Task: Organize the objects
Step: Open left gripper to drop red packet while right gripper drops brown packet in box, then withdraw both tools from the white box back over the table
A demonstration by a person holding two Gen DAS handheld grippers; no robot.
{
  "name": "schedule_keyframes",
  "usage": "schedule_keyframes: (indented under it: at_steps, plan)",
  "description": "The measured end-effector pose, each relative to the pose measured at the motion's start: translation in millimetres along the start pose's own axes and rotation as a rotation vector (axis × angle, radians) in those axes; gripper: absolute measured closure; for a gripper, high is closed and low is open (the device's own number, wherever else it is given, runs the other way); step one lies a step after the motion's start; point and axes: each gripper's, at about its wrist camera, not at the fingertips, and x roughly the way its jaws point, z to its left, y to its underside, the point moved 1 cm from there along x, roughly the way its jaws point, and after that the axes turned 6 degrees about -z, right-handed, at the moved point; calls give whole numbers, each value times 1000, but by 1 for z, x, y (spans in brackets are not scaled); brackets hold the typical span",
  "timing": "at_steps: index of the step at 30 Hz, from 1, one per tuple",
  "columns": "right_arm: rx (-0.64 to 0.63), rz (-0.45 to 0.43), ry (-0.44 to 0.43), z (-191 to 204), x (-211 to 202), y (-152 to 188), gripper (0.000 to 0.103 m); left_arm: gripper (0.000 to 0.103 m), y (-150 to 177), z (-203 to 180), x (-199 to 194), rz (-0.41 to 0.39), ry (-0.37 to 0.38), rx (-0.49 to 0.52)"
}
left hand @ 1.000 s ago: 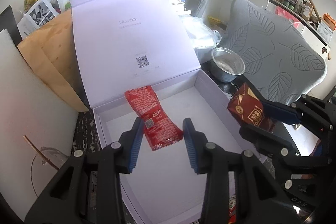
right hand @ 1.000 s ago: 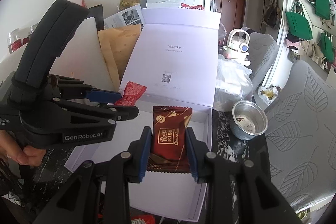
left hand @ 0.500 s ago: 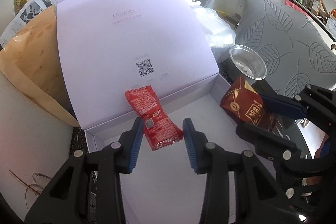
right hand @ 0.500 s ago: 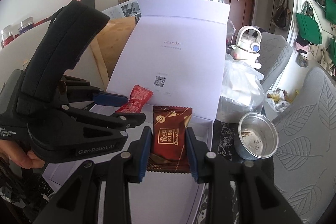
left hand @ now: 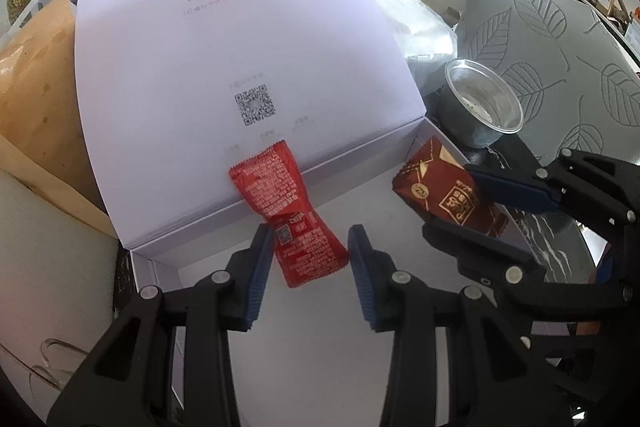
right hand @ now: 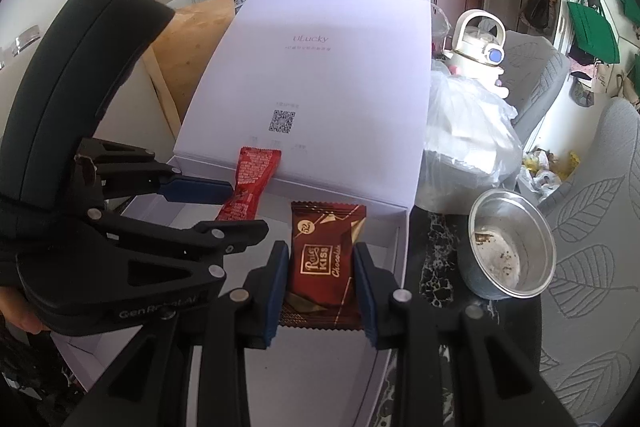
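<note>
We can't read the small print under the lid's QR code (left hand: 255, 105). The chocolate bar's (right hand: 326, 259) lower end sits hidden behind the right tool (right hand: 322, 287).

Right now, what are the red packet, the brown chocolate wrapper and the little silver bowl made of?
Red packet: probably thin plastic film, glossy and creased. Brown chocolate wrapper: likely shiny plastic or foil film with crimped ends. Silver bowl: looks like metal, with a bright reflective rim.

One white box (left hand: 280, 367), one red packet (left hand: 286, 211), one chocolate packet (right hand: 326, 255), one metal bowl (right hand: 510, 255)
</note>
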Motion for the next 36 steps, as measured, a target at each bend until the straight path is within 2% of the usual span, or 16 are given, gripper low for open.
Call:
schedule_keyframes:
  at_steps: [7, 12, 14, 16, 20, 28, 36]
  plan:
    - [5, 14, 8, 0, 7, 4, 70, 66, 3, 0, 12, 36, -5, -9]
    - [14, 19, 20, -2, 5, 3, 68, 63, 1, 0, 6, 21, -33, -20]
    - [12, 16, 37, -4, 2, 2, 55, 55, 0, 1, 4, 27, -43, -25]
    - [12, 11, 60, -4, -3, 0, 50, 51, 0, 1, 0, 23, -51, -29]
    - [2, -6, 82, -2, -16, -3, 50, 45, -2, 1, -14, -2, -68, -30]
    - [-17, -45, 129, 5, -47, -16, 50, 45, -6, 3, -52, -57, -65, -47]
    - [-29, -98, 168, 18, -89, -27, 50, 45, -6, 4, -107, -137, -65, -48]
